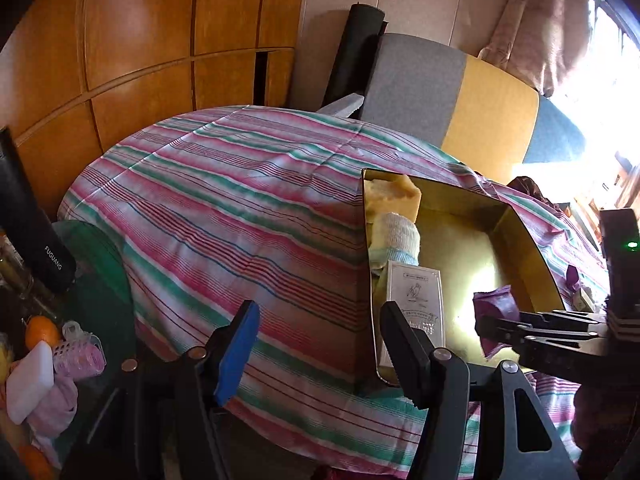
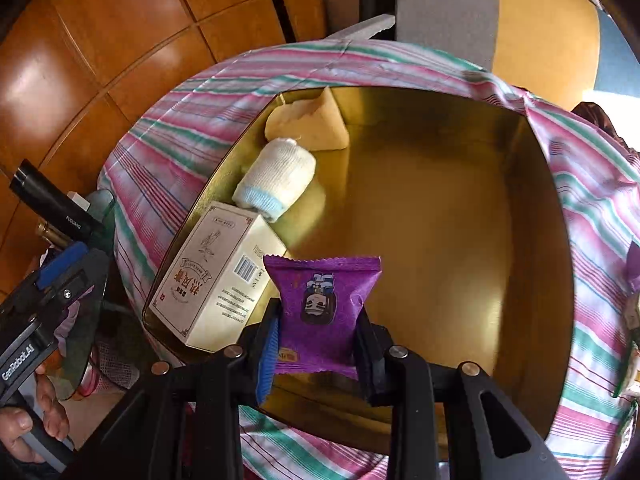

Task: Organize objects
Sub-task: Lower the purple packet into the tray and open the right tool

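A gold tin box [image 2: 532,240] sits on a striped cloth [image 2: 160,152]. Along its left side lie a yellow sponge [image 2: 316,124], a rolled white sock [image 2: 276,180] and a white carton [image 2: 216,280]. My right gripper [image 2: 316,340] is shut on a purple snack packet [image 2: 324,308] and holds it above the box's near edge. In the left wrist view the box [image 1: 520,240], the carton [image 1: 416,300] and the packet [image 1: 496,308] show at the right. My left gripper [image 1: 320,344] is open and empty, over the cloth [image 1: 240,208] left of the box.
A black flask [image 1: 32,232], an orange [image 1: 40,332], a white block [image 1: 28,384] and a pink basket [image 1: 80,356] crowd the far left. Wooden cabinet doors [image 1: 140,32] stand behind. More packets lie on the cloth at the right edge [image 2: 632,308].
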The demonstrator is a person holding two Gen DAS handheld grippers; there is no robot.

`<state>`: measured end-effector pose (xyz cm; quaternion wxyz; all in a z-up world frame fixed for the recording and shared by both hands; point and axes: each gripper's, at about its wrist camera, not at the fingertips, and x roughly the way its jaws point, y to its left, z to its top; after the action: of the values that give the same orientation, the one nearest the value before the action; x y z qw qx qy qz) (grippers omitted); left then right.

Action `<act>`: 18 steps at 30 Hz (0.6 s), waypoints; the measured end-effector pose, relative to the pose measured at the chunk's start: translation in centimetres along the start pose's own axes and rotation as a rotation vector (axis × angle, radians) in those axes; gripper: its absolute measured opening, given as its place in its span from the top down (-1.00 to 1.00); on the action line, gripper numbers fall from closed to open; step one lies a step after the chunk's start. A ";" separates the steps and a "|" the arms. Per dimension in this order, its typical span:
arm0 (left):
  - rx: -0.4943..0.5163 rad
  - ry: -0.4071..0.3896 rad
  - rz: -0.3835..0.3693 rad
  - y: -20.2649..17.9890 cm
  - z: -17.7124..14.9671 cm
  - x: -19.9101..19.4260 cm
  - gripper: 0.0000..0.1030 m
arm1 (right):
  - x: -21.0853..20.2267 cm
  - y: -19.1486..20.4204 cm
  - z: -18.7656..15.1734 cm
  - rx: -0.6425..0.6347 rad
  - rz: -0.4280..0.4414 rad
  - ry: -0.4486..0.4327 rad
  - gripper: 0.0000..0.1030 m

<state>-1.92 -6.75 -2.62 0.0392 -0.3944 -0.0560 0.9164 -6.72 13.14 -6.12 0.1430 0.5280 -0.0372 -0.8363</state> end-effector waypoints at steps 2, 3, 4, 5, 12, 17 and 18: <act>0.004 -0.003 0.006 0.1 -0.2 0.0 -0.31 | 1.3 0.8 0.0 -0.010 0.009 0.025 0.36; 0.004 -0.006 0.011 0.2 -0.2 0.0 -0.37 | 1.7 1.1 -0.1 -0.009 0.022 0.033 0.36; 0.002 -0.009 0.012 0.3 -0.3 0.0 -0.41 | 2.0 1.4 -0.2 -0.006 0.042 0.037 0.34; 0.001 -0.010 0.013 0.3 -0.3 0.0 -0.41 | 2.3 1.7 -0.3 -0.005 0.058 0.042 0.31; 0.016 -0.013 0.018 0.0 -0.3 0.0 -0.41 | 2.1 1.6 -1.1 0.011 0.099 0.044 0.11; 0.038 -0.032 0.022 -0.9 0.0 -0.6 -0.43 | -0.2 0.6 -1.5 0.029 0.086 -0.008 0.10; 0.045 -0.036 0.023 -1.1 0.1 -0.7 -0.43 | -0.7 0.4 -1.5 0.032 0.080 -0.022 0.10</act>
<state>-1.46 -5.78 -1.94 0.0366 -0.3777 -0.0317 0.9247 -4.99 13.06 -6.12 0.1673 0.5190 -0.0731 -0.8351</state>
